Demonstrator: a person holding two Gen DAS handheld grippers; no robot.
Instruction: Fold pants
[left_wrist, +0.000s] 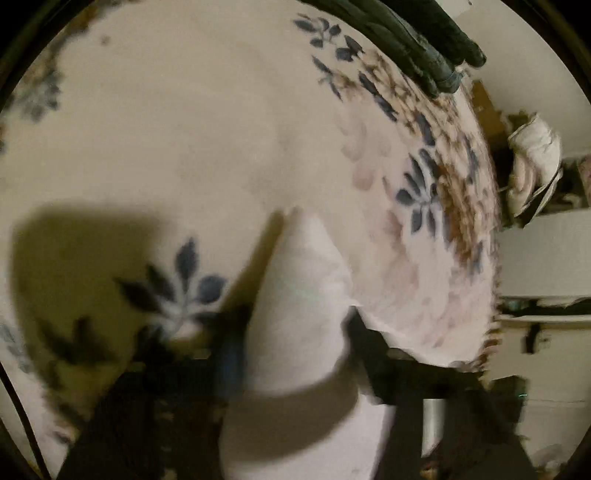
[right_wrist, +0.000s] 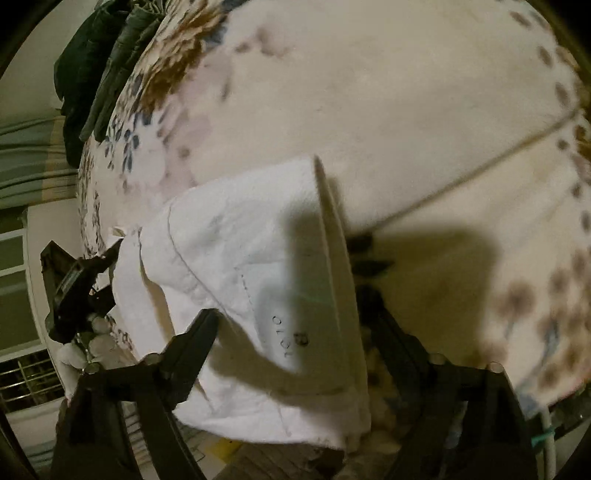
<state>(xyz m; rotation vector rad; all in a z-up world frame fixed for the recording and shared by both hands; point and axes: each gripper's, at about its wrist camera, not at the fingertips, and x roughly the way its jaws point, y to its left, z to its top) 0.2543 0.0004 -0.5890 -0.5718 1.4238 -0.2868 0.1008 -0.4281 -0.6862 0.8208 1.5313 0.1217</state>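
The white pants (right_wrist: 240, 280) hang folded above a cream floral bedspread (right_wrist: 406, 110). In the right wrist view my right gripper (right_wrist: 291, 325) is shut on the pants' near edge; a printed number shows on the cloth. The left gripper (right_wrist: 88, 280) shows at the left of that view, gripping the pants' far edge. In the left wrist view the pants (left_wrist: 299, 314) run between my left gripper's dark fingers (left_wrist: 373, 343), which are shut on the cloth above the bedspread (left_wrist: 184, 129).
Dark green clothes (left_wrist: 406, 37) lie at the bed's far edge, also in the right wrist view (right_wrist: 99, 74). A pile of pale cloth (left_wrist: 532, 162) sits beyond the bed. A window grille (right_wrist: 26, 376) shows at the lower left.
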